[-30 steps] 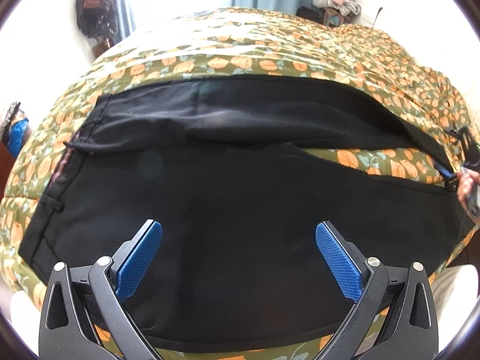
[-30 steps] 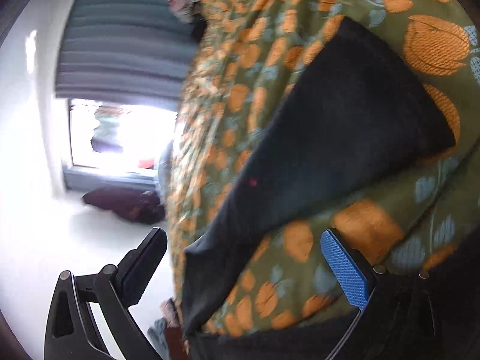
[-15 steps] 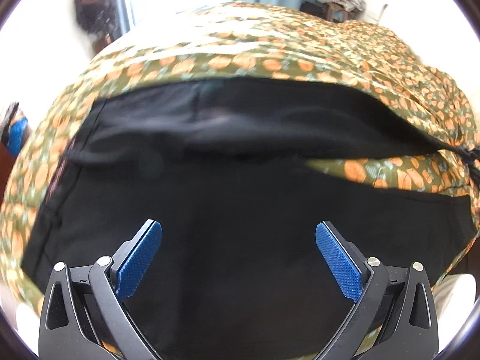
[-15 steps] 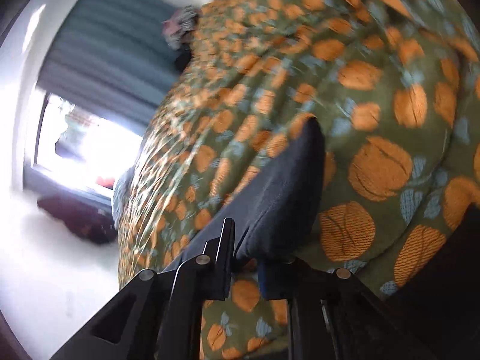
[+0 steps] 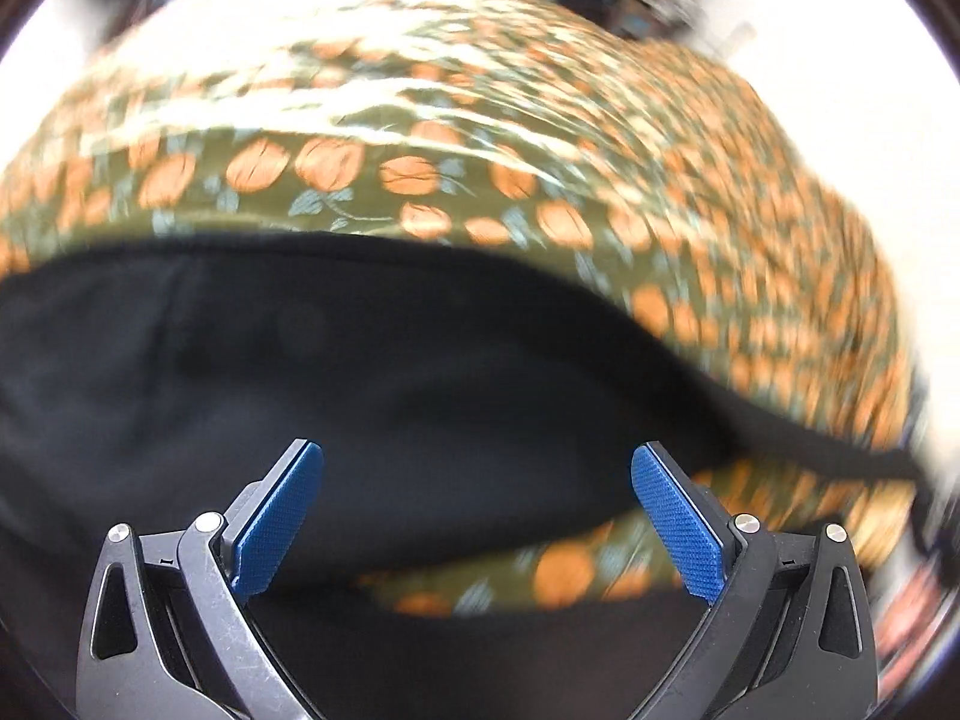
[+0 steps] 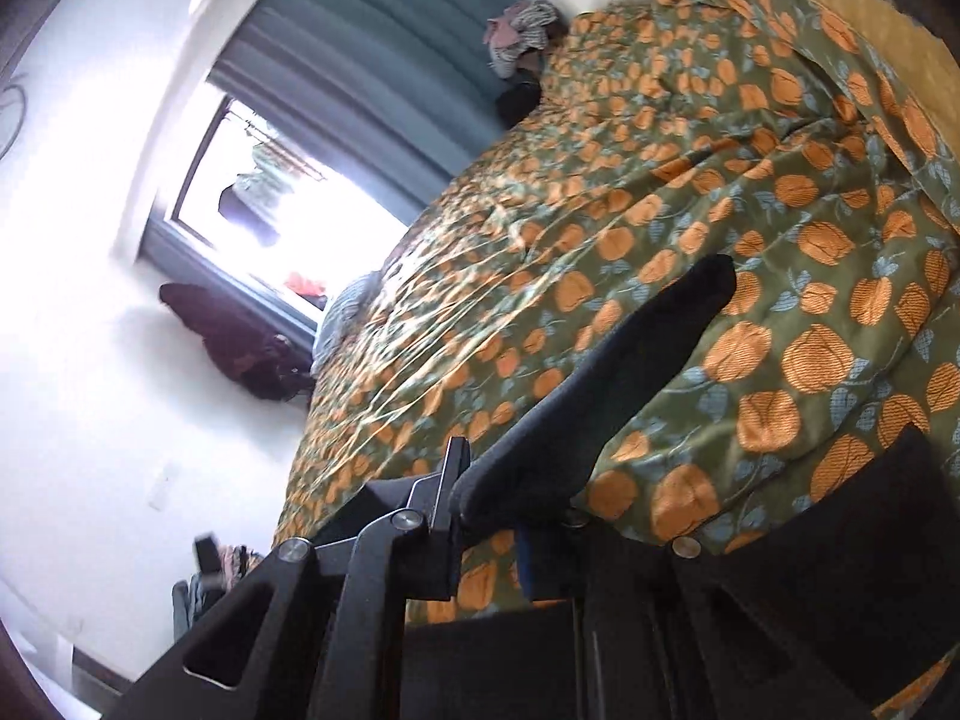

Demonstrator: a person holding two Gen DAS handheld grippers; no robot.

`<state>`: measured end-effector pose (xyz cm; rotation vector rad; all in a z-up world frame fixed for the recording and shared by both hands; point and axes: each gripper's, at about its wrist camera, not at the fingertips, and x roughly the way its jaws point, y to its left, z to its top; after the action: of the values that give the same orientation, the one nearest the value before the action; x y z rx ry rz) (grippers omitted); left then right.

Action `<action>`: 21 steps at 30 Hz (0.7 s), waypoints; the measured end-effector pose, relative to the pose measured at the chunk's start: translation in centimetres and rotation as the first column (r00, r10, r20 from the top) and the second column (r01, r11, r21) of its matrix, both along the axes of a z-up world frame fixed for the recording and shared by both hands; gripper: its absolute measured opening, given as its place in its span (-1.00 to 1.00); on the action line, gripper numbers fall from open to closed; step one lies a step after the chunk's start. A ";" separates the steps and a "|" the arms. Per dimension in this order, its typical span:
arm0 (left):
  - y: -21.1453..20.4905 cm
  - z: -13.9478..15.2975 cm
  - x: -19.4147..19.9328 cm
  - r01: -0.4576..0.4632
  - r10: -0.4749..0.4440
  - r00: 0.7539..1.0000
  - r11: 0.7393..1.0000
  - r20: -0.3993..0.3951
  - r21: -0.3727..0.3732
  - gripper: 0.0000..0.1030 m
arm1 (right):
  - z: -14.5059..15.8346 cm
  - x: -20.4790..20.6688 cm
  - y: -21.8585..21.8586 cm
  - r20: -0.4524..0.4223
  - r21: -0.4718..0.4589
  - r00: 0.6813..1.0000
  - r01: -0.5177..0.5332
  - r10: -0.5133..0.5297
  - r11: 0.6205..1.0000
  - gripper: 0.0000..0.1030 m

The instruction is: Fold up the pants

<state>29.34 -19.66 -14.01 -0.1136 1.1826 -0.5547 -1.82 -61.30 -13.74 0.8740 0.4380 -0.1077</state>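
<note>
Black pants [image 5: 372,372] lie spread on a bed under a green quilt with orange flowers [image 5: 420,114]. In the blurred left wrist view my left gripper [image 5: 477,516] hovers open above the dark cloth, its blue pads [image 5: 675,519] far apart with nothing between them. In the right wrist view my right gripper [image 6: 489,519] is shut on the end of one black pant leg [image 6: 624,372], which hangs lifted above the quilt [image 6: 780,276] and sticks out past the fingers. More black cloth [image 6: 870,546] lies at the lower right.
A bright window [image 6: 282,210] and blue-grey curtains [image 6: 384,48] stand beyond the bed. A heap of clothes [image 6: 519,30] sits at the bed's far side. Dark bags [image 6: 240,348] hang on the white wall under the window.
My right gripper closed on the pant leg's end and rose with it, rolling as it went. The left gripper slid sideways over the pants and stayed open.
</note>
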 end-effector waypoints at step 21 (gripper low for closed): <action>2.8 0.0 2.7 -0.201 0.171 0.976 0.949 -0.136 -0.245 -0.84 | 4.6 -9.8 4.0 0.083 -0.085 0.981 -0.166 0.173 0.982 -0.74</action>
<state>32.02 -16.90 -14.04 -0.4802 1.1900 -0.5375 -11.58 -57.34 -9.12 0.7587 0.4197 0.0708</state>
